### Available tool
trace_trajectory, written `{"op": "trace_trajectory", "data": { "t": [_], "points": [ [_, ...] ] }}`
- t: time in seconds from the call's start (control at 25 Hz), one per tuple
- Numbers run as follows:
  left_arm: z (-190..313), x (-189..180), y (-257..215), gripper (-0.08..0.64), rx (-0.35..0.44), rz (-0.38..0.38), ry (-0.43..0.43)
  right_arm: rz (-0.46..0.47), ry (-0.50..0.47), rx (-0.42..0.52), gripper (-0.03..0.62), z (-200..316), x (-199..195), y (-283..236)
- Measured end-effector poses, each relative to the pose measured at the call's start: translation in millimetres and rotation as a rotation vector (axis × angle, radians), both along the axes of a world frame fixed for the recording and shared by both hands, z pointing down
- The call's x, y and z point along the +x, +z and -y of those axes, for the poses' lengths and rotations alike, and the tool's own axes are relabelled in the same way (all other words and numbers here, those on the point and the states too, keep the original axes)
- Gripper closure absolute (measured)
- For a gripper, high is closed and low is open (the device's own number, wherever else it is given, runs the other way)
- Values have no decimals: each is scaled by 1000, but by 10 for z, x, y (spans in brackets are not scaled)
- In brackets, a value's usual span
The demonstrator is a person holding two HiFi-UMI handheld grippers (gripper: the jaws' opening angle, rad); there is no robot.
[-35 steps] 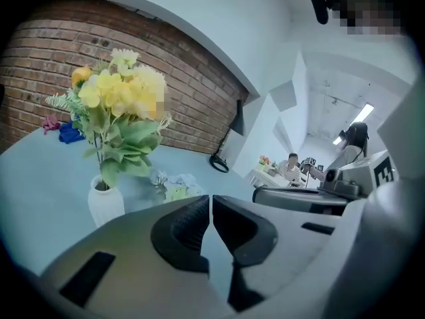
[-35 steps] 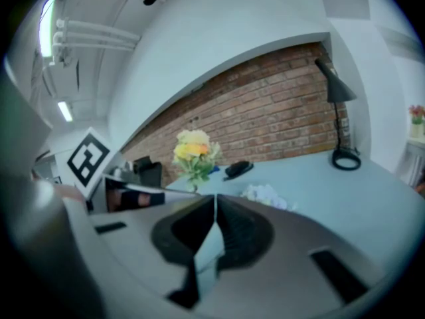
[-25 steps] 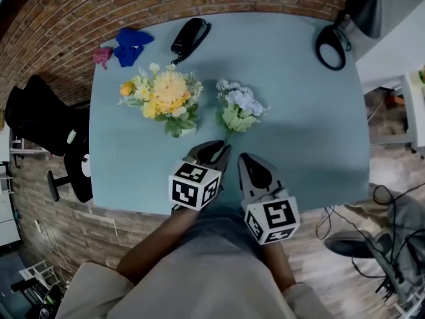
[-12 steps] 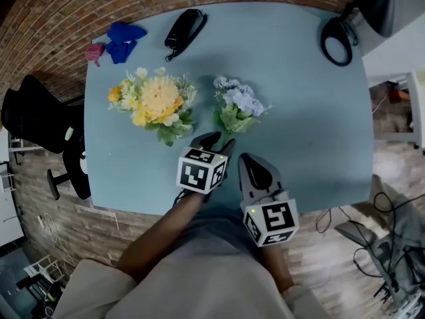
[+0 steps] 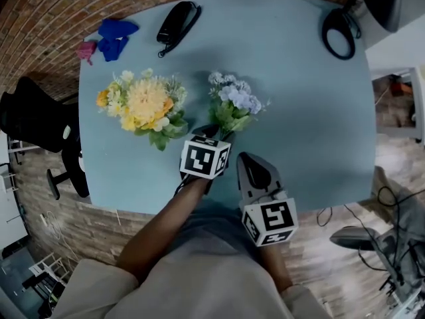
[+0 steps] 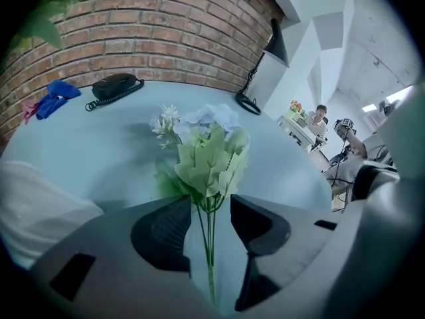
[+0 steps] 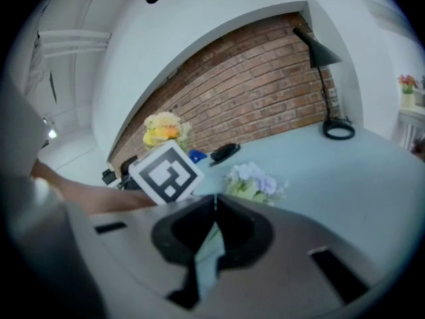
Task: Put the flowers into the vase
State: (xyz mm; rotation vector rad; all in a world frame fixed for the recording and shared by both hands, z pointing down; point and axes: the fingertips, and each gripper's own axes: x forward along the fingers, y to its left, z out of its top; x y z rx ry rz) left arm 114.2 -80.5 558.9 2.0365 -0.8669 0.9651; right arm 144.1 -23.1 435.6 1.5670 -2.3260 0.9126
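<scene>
Left hand-held gripper [image 6: 211, 208] — jaws just opening, wide astride pale bouquet [image 5: 234, 105] stems — bare table [image 5: 305, 111] beyond

Blue-white bunch [image 5: 234, 105] flat on tbl [image 5: 299, 111], stems twd near edge; yellow bunch [image 5: 143, 105] left, apart.
</scene>
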Motion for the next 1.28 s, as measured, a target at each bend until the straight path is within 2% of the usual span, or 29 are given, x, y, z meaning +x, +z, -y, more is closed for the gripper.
{"op": "trace_trajectory", "data": {
  "t": [0.2, 0.44, 0.68, 0.88, 1.28],
  "points": [
    [37, -4, 101, 370, -27, 19, -10, 8, 11, -12, 568, 5, 25, 48],
    [71, 4, 150, 407, -67, -13, -28, 15, 19, -20, 568, 12, 51, 51],
    [12, 96, 160, 466, -143, -116, -55, 18, 43, -24, 568, 8, 105, 50],
    [-82, 218, 120, 485, -192, -203, -76, 18, 75, -22, 568, -14, 191, 41],
    [-203, 445, -194, 491, -182, -357, -97, 2, 137, 8, 568, -76, 413, -68]
  ]
}}
